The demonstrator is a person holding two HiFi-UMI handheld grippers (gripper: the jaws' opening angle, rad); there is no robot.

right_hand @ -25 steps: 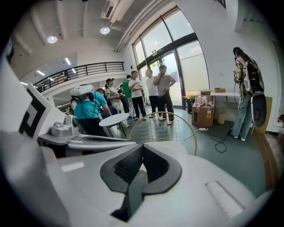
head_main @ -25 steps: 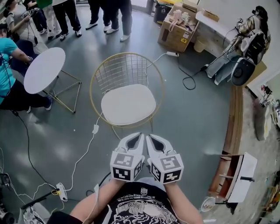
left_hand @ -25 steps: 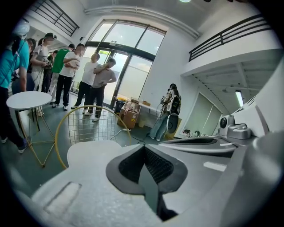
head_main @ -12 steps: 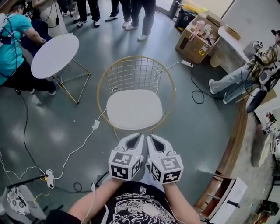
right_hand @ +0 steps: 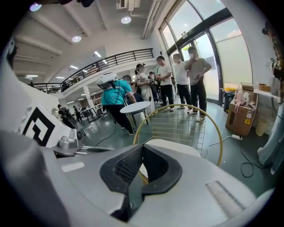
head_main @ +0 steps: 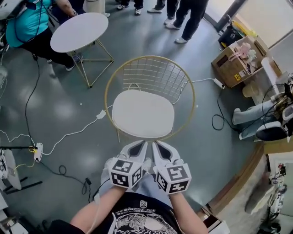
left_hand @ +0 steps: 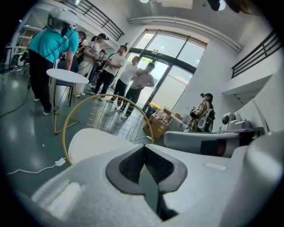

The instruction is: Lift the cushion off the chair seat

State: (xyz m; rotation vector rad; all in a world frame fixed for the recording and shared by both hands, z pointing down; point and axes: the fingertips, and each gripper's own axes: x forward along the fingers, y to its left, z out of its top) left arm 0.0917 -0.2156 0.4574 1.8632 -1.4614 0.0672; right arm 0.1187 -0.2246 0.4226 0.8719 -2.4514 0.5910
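Cushion (head_main: 143, 114): white, lying flat on the seat of the chair (head_main: 183, 82). It covers the seat, and neither tongs is on it.
Chair: round gold wire frame at the centre of the head view, with its mesh back toward 12 o'clock. It stands on the grey floor (head_main: 68, 100).
Left tongs (head_main: 141, 145): jaws together with nothing between them. The tips are at 6 o'clock of the cushion, near the chair's front rim and apart from the cushion.
Right tongs (head_main: 157, 145): jaws together and empty. They sit just beside the left tongs, at its 3 o'clock, pointing toward the same front rim.
Both gripper views: the cushion and the mesh back lie ahead, beyond the closed tips.
Table (head_main: 79, 31): white round top on gold legs, at 10 o'clock of the chair and well apart from it.
Box (head_main: 236, 61): open cardboard box at 2 o'clock of the chair.
Cable (head_main: 73, 135): white, running across the floor from 9 o'clock of the chair toward a power strip (head_main: 38, 151) at 8 o'clock.
Bystanders (head_main: 192, 13): standing at 12 o'clock, with only their legs in view.
Person in teal (head_main: 32, 27): at 10 o'clock, beside the table.
Seated person (head_main: 256, 116): at 3 o'clock, legs stretched out.
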